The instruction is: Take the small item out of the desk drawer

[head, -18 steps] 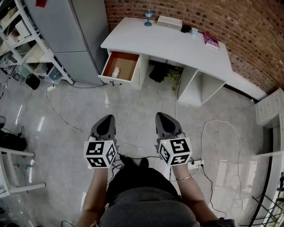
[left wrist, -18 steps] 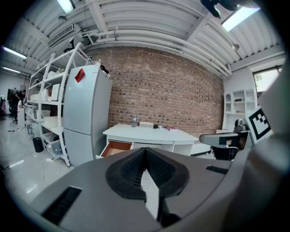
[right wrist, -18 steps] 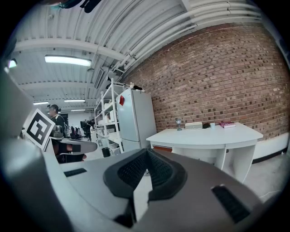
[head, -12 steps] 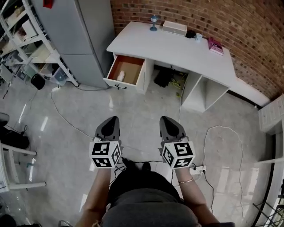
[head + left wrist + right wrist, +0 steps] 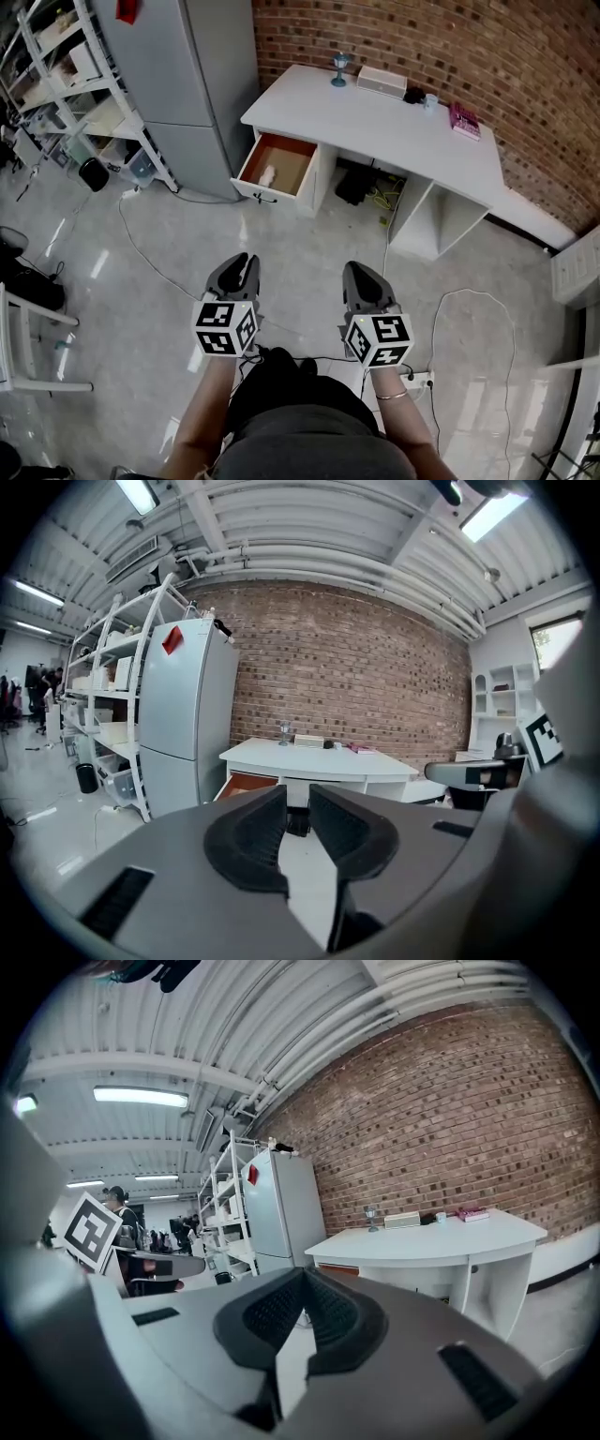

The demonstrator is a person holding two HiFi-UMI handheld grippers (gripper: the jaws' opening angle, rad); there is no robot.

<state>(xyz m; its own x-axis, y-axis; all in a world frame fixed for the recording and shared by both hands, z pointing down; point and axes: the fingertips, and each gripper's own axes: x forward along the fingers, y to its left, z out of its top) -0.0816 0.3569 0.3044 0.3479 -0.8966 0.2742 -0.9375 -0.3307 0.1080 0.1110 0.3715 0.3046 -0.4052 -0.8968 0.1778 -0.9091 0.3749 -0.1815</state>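
A white desk (image 5: 394,122) stands against the brick wall, and its brown-lined drawer (image 5: 281,159) is pulled open at the left end. A small pale item (image 5: 267,174) lies inside the drawer. Both grippers hover over the floor well short of the desk, side by side and pointing at it. My left gripper (image 5: 240,263) has a narrow gap between its pads (image 5: 258,832) with nothing in it. The jaws of my right gripper (image 5: 359,270) meet at the tips (image 5: 302,1283) and hold nothing. The left gripper view shows the desk (image 5: 309,758) and drawer (image 5: 246,783) ahead.
A tall grey fridge (image 5: 202,84) stands left of the desk, with white shelving (image 5: 66,84) beyond it. Cables (image 5: 141,253) and a power strip (image 5: 417,380) lie on the floor. On the desk are a blue glass (image 5: 338,69), a white box (image 5: 382,81) and a pink book (image 5: 464,121).
The desk and drawer have slid right and down in the head view. Both grippers sit slightly lower in the picture, still side by side and empty.
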